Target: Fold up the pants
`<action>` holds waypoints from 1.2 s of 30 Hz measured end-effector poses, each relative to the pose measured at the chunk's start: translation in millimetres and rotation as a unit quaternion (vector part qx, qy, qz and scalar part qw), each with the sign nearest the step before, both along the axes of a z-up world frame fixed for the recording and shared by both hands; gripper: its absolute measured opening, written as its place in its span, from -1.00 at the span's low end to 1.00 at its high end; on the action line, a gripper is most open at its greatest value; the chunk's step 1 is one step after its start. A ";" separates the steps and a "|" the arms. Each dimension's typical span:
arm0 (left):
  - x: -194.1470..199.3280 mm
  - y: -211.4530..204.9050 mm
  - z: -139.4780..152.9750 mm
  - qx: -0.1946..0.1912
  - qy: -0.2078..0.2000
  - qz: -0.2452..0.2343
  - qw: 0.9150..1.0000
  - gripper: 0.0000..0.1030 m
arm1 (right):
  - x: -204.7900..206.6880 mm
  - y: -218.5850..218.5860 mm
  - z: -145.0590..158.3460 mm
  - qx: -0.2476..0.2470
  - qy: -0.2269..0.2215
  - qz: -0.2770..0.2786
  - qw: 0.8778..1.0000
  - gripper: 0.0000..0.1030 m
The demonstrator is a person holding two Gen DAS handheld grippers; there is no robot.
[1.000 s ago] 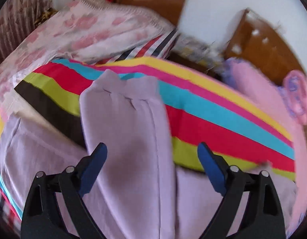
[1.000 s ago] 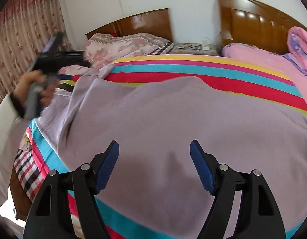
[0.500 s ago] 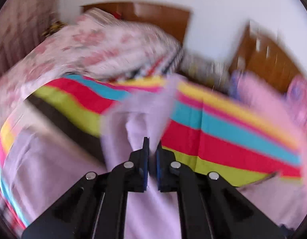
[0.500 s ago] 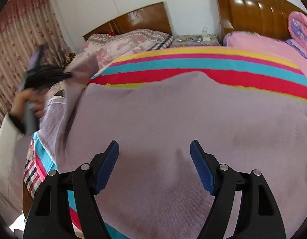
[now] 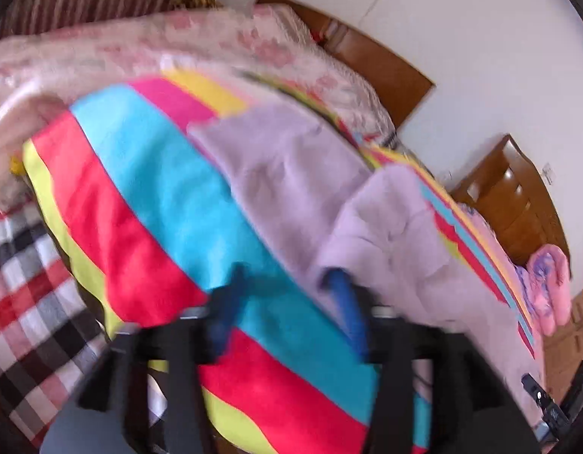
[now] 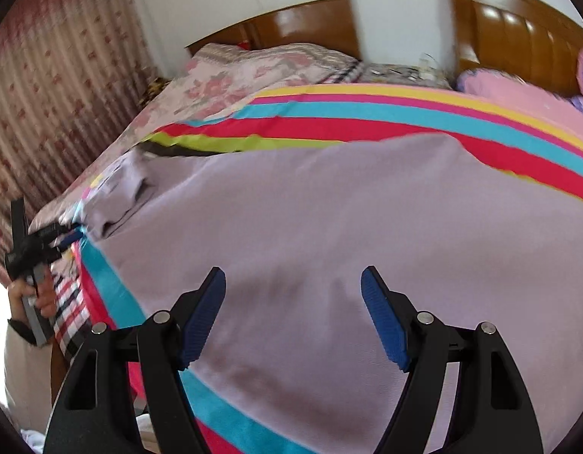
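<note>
Pants (image 6: 329, 227) lie spread under right claw (image 6: 293, 310) — its jaws parted.

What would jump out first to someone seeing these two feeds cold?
The striped blanket, with its bold red, cyan, pink and yellow bands, covers the bed. Spread across it, the lilac pants fill the middle of the right wrist view. The right gripper hangs open above them, and the left gripper is open at their bunched left end, in a blurred view.
</note>
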State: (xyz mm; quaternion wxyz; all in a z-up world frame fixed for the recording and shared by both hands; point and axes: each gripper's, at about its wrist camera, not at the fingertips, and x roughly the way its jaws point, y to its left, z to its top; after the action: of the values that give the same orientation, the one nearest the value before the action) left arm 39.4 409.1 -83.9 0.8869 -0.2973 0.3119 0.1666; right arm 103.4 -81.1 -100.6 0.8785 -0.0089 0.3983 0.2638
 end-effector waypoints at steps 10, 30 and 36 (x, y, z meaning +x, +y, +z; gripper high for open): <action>8.4 -123.7 23.2 0.478 0.108 -0.106 0.865 0.50 | 1.5 46.5 -17.0 -0.007 0.023 0.042 0.999 0.42; 79.9 -112.3 -12.0 0.327 0.107 -0.359 0.867 -0.39 | 11.9 66.0 -35.5 -0.019 0.022 0.068 0.997 0.56; 66.6 -78.2 7.6 0.217 0.044 -0.295 0.930 -0.87 | 5.0 78.8 -38.2 -0.064 -0.001 0.078 0.995 0.61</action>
State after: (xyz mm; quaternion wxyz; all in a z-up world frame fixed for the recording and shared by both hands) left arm 106.0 330.9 -76.2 0.9243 0.0151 0.3804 -0.0263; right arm 108.4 -2.3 -138.8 0.8530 -0.0964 0.4117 0.3059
